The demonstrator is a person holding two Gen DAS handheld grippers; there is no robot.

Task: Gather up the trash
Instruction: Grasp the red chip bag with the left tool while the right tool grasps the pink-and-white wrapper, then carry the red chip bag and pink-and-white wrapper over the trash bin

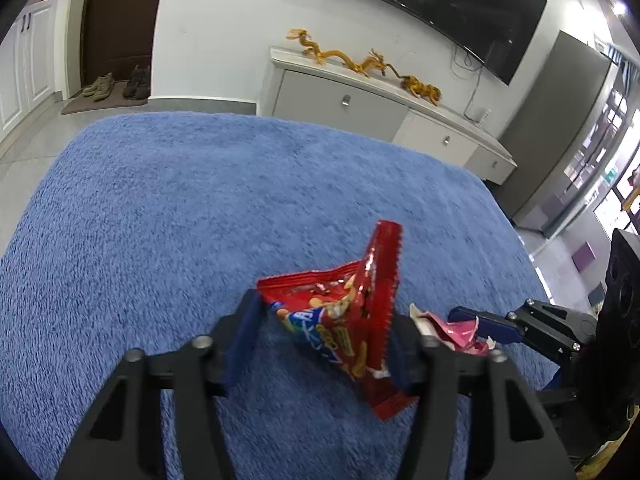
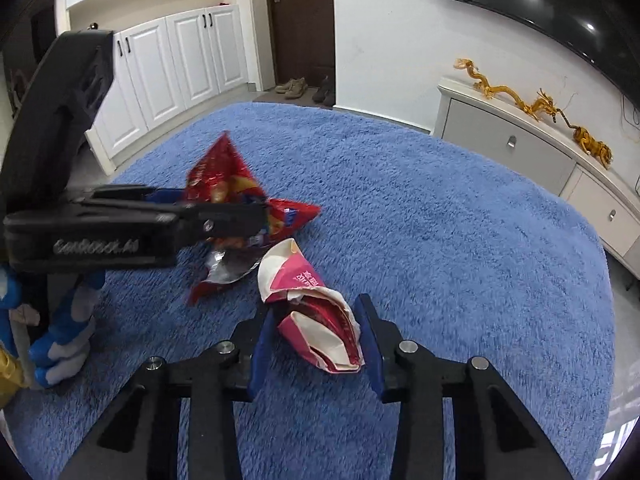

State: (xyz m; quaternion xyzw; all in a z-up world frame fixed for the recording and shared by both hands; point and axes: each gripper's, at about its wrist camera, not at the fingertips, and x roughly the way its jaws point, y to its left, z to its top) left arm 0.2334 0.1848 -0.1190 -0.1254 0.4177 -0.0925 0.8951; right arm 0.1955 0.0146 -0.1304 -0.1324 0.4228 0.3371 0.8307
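- Trash is seen in two pieces on the blue rug [image 1: 200, 208]: a red snack bag [image 1: 344, 320] and a crumpled pink wrapper [image 2: 320, 320]; both lie near the rug's near edge, the wrapper just beside the bag on the side toward the right tongs.
- The bag is bracketed by the left tongs [image 1: 320, 344]. One blue pad [image 1: 240, 344] is seen at the bag's edge and the other is pressed into its crumpled side, so the bag is judged to be clamped, though the bite looks shallow.
- The bag's tip is stood up off the rug; whether the whole bag is lifted cannot be told.
- The wrapper is bracketed by the right tongs [image 2: 316, 340], with a pad [image 2: 370, 344] against each side; it is judged to be clamped, and it seems to be resting on the rug.
- No bin or sack is shown in either view, so nothing can be counted as collected.
- Done, by this reckoning: both pieces reached and gripped.
- Left, by this reckoning: both pieces to be raised clear of the rug, carried to a container that is out of view, and dropped.
- No other litter is seen on the rug; the part behind the tongs is hidden, so more may be left.
- A gloved hand [image 2: 64, 336] is seen at the rug's near edge, below the left tongs.
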